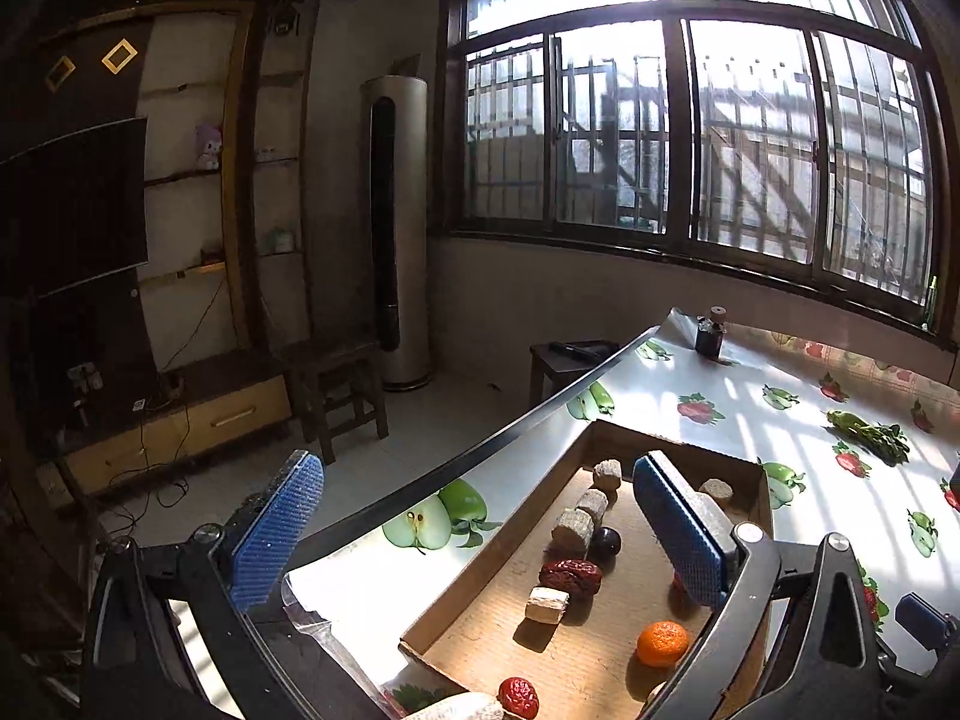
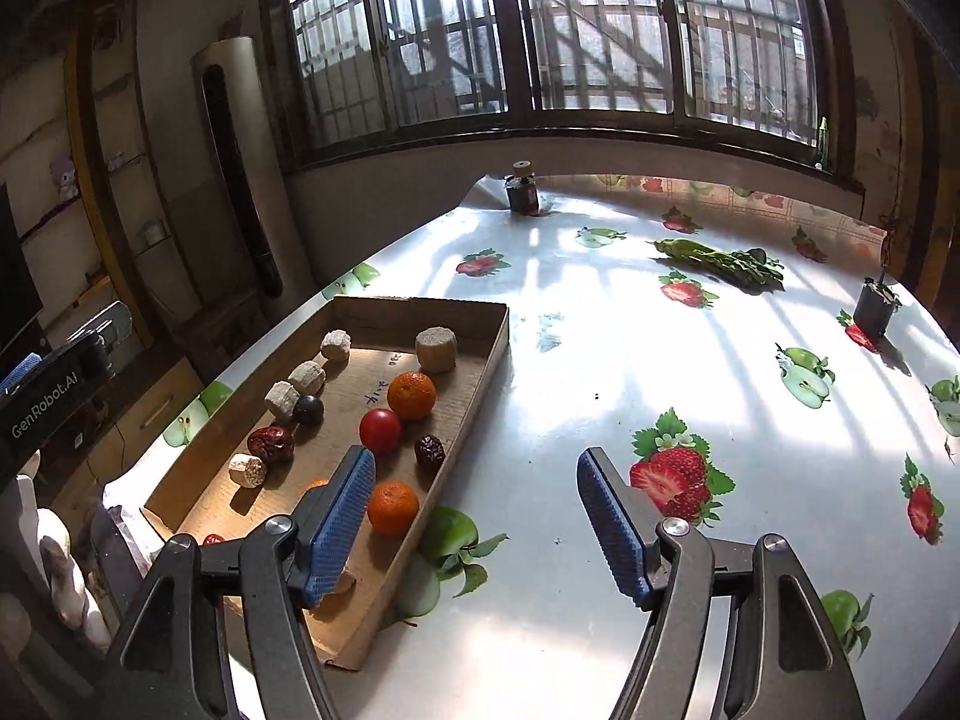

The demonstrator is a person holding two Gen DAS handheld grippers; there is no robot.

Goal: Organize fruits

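Observation:
A shallow cardboard tray point(image 2: 480, 354) lies at the table's left edge and also shows in the left wrist view point(image 1: 492, 546). It holds two oranges point(image 2: 411, 395) point(image 2: 393, 507), a red tomato point(image 2: 380, 431), red dates point(image 2: 271, 443) point(image 2: 429, 451), a dark plum point(image 2: 308, 410) and several beige corn-cob pieces point(image 2: 437, 349). In the left wrist view an orange point(image 1: 662, 643), a date point(image 1: 570, 577) and the plum point(image 1: 604, 541) show. My left gripper point(image 1: 480, 534) is open and empty over the tray's left rim. My right gripper point(image 2: 474, 522) is open and empty above the tray's right wall.
The table point(image 2: 600, 360) has a glossy fruit-print cloth. Green vegetables point(image 2: 720, 261) lie at the back right. A small dark jar point(image 2: 522, 189) stands at the far edge, another dark pot point(image 2: 876, 306) at the right. The table's left edge drops to the floor.

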